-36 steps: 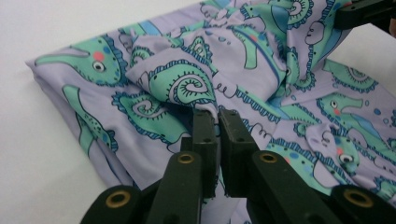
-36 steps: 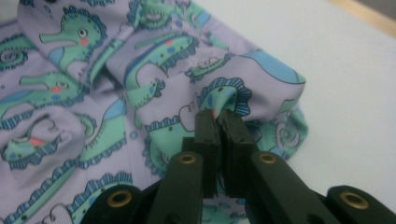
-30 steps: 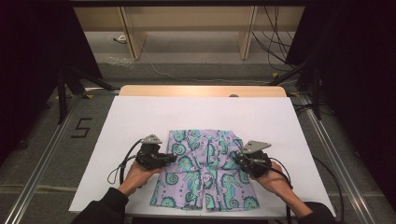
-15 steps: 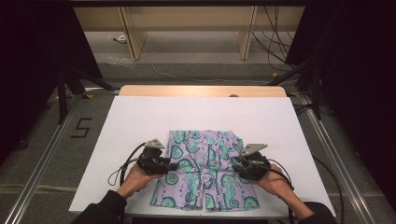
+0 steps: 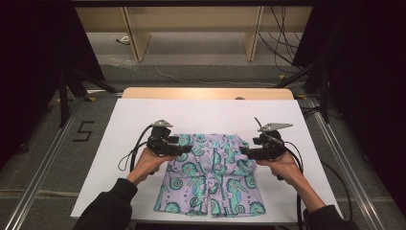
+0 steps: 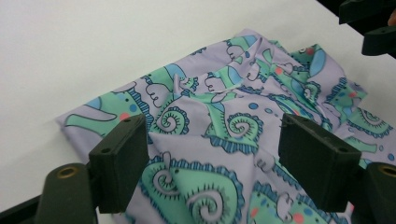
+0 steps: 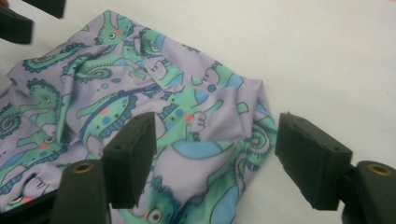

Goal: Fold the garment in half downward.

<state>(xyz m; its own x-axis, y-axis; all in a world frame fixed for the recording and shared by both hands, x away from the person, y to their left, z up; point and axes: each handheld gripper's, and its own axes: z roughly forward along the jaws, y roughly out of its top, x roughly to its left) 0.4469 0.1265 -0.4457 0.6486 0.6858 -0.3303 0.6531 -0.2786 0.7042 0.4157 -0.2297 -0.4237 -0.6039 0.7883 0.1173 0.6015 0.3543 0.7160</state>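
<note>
Lilac seahorse-print shorts (image 5: pixel 210 175), rumpled waistband

1. Two black square-padded jaws of the left gripper (image 6: pixel 212 163), spread wide, just been opening, nothing pinched between.
2. Rumpled lilac fabric shorts with green seahorse print (image 6: pixel 233 121) below, lying on white table surface (image 6: pixel 93 46).
3. Other gripper's black jaws (image 6: pixel 371 25) at top right corner.

A big dark number 5 (image 5: pixel 85 131) is marked on the grey floor (image 5: pixel 57 158), left of the white table. No other words or numbers can be read.
</note>
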